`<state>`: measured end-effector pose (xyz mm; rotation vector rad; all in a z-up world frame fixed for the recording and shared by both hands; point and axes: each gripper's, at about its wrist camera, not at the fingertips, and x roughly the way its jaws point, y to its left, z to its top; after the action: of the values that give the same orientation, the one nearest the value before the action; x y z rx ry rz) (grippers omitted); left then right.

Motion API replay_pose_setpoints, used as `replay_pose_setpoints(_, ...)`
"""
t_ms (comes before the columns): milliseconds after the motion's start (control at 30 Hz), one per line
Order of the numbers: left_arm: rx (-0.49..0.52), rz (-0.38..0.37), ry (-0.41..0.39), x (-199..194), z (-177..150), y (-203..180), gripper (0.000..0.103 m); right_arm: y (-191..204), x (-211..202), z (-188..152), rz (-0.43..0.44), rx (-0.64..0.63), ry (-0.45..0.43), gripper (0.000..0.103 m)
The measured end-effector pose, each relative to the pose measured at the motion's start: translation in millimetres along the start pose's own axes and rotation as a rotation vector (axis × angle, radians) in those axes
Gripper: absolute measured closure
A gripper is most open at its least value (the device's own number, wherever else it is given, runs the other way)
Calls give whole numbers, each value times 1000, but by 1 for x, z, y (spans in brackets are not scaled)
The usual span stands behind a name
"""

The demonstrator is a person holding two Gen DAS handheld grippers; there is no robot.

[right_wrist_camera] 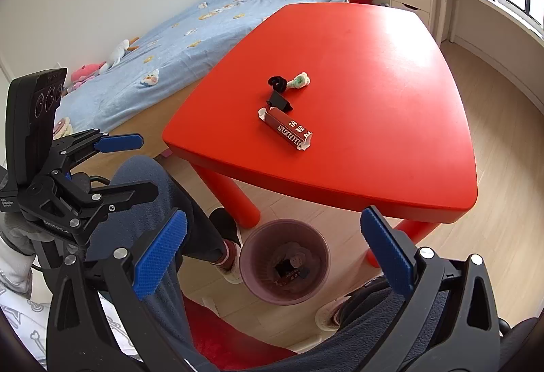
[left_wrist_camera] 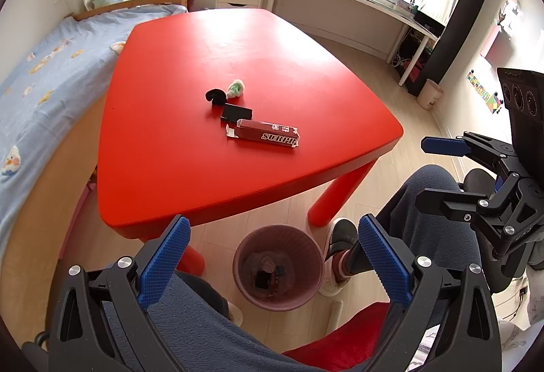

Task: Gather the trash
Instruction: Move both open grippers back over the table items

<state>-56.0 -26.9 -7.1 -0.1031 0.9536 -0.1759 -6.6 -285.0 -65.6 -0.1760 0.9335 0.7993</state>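
Left gripper (left_wrist_camera: 272, 265): fingers spread wide, holding nothing, above trash bin (left_wrist_camera: 307, 256) on floor. Right gripper (right_wrist_camera: 273, 258): likewise spread, empty. On red table (left_wrist_camera: 238, 42): dark red carton (left_wrist_camera: 268, 133), black box (left_wrist_camera: 236, 113), black scrap (left_wrist_camera: 215, 95), white-green wad (left_wrist_camera: 235, 89). Right view only: plush toys (right_wrist_camera: 89, 71) beside bed (right_wrist_camera: 163, 42).

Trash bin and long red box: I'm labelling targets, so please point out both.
Trash bin (left_wrist_camera: 307, 246), left wrist view, on its far rim.
Long red box (left_wrist_camera: 268, 131), left wrist view, on its top face.
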Motion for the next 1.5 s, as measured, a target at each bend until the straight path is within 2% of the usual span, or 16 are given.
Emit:
replay_pose_setpoints(900,-30,1,-5,-1,6,11,8,2,10,5,30,-17,31,3)
replay_pose_setpoints(1300,-46,25,-47,1,41,33,8,-1,17,40,14,-85,21,3)
replay_pose_setpoints(1500,-39,39,-56,8,67,47,8,-2,36,63,14,-143,54,3)
